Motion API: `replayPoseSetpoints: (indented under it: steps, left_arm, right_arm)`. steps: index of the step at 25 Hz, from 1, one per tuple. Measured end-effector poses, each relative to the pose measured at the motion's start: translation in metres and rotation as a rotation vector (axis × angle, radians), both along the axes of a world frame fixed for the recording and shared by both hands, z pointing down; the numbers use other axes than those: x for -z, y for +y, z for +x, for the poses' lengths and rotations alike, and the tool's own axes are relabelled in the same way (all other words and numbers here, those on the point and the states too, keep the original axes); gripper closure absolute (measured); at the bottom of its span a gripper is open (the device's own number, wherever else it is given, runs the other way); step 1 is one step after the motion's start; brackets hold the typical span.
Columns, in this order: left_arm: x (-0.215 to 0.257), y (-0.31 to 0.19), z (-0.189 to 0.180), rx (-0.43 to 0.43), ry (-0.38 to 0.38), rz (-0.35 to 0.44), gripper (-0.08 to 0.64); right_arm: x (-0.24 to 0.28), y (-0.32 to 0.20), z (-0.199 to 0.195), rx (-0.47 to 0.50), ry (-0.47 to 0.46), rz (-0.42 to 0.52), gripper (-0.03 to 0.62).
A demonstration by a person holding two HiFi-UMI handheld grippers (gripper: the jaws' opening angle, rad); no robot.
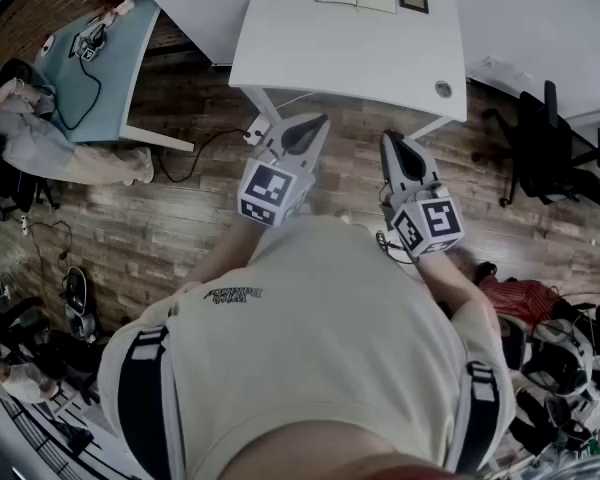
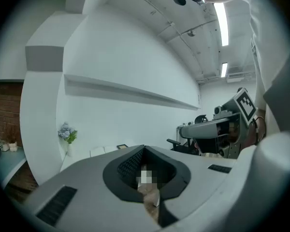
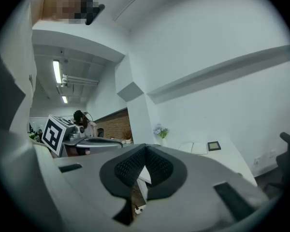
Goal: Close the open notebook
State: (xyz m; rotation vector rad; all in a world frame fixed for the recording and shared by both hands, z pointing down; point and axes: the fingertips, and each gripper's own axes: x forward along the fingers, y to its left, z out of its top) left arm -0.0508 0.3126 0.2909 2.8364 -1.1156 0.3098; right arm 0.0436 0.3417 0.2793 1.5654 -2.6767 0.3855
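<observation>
Person wears a pale cream short-sleeved T-shirt (image 1: 320, 348) with a small dark print (image 1: 232, 294) high on the back. Dark harness straps (image 1: 145, 398) with white edging and white buckles run over both shoulders. Left tongs (image 1: 313, 123) and right tongs (image 1: 390, 140) have light grey-white tapered plastic shells with a black teardrop inlay on top and a white cube (image 1: 270, 193) with black square markers at the hand end; in the gripper views the jaws are smooth grey shells with dark rectangular slots, lined with black ribbed pads (image 2: 126, 167).
</observation>
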Motion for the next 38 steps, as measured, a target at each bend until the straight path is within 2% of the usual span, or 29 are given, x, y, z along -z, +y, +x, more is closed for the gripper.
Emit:
replayPoseSetpoints:
  steps: [17,29,38]
  left_arm:
    - [-0.004,0.008,0.008,-0.015,-0.011,0.0,0.546]
    - [-0.017,0.015,0.021,0.015,-0.042,-0.027,0.546]
    - [-0.016,0.021,0.041,0.054,-0.045,-0.005,0.546]
  right_arm:
    - [-0.005,0.006,0.002,-0.002,-0.023,-0.016,0.591]
    - [-0.015,0.014,0.015,0.024,-0.047,-0.038,0.59]
    - [-0.019,0.017,0.038,0.044,-0.052,-0.027,0.589]
